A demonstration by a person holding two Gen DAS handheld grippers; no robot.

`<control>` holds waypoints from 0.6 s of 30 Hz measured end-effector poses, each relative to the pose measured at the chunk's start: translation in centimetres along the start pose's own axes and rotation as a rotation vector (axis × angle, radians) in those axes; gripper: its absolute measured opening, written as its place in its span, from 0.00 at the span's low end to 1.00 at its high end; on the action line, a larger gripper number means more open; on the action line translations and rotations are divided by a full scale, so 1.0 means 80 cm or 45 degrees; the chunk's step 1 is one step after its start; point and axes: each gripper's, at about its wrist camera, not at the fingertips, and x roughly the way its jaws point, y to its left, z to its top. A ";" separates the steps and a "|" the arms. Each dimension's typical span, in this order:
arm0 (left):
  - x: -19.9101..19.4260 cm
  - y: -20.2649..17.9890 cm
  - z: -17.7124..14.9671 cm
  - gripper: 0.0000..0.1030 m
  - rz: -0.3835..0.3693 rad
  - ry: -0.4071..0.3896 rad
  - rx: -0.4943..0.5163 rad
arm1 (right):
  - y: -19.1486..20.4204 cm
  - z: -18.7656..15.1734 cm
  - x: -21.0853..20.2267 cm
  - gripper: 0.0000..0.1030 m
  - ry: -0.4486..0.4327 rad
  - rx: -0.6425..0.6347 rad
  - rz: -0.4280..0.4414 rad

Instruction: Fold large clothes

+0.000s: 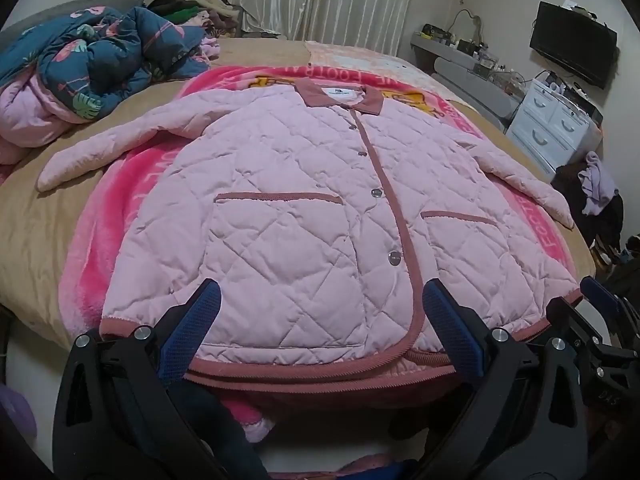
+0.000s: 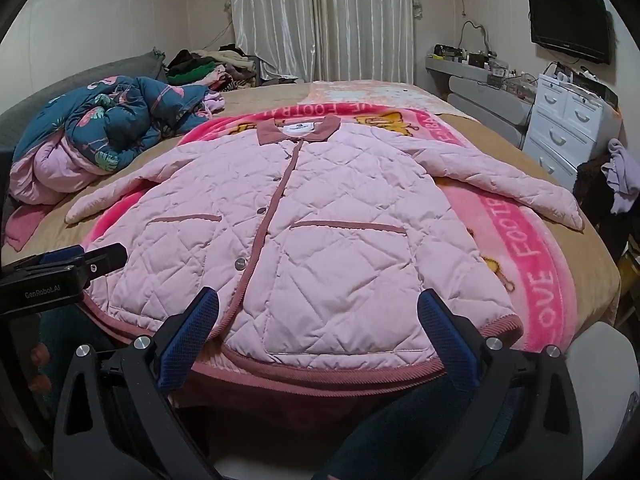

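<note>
A pink quilted jacket (image 1: 304, 200) (image 2: 320, 216) with dusty-rose trim, collar and snap buttons lies flat and buttoned on a bright pink blanket (image 1: 132, 200) (image 2: 524, 240), both sleeves spread outward. My left gripper (image 1: 320, 300) hovers open over the hem on the left half, blue pads wide apart, nothing between them. My right gripper (image 2: 318, 308) hangs open above the hem of the right half, also with nothing between its pads. The left gripper's body (image 2: 60, 272) shows at the left edge of the right wrist view, and the right gripper (image 1: 592, 320) at the right edge of the left one.
A blue floral quilt (image 1: 100, 56) is bunched at the back left of the tan-sheeted bed (image 1: 36, 216), with a clothes pile (image 2: 208, 64) behind it. White drawers (image 2: 568, 128), a wall TV (image 2: 568, 20) and a dark chair with a lilac garment (image 1: 596, 184) stand to the right.
</note>
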 end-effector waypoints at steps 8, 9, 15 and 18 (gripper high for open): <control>0.000 -0.004 -0.002 0.92 0.003 0.000 0.013 | -0.001 -0.001 -0.001 0.96 0.005 0.001 -0.002; 0.001 -0.003 -0.002 0.92 0.004 0.000 0.011 | -0.001 -0.001 -0.001 0.96 0.006 0.000 -0.001; 0.000 -0.003 -0.002 0.92 0.002 0.001 0.007 | -0.001 -0.001 -0.003 0.96 0.005 0.001 -0.002; 0.001 -0.004 -0.003 0.92 0.001 -0.001 0.007 | 0.000 -0.001 -0.002 0.96 0.000 -0.004 0.000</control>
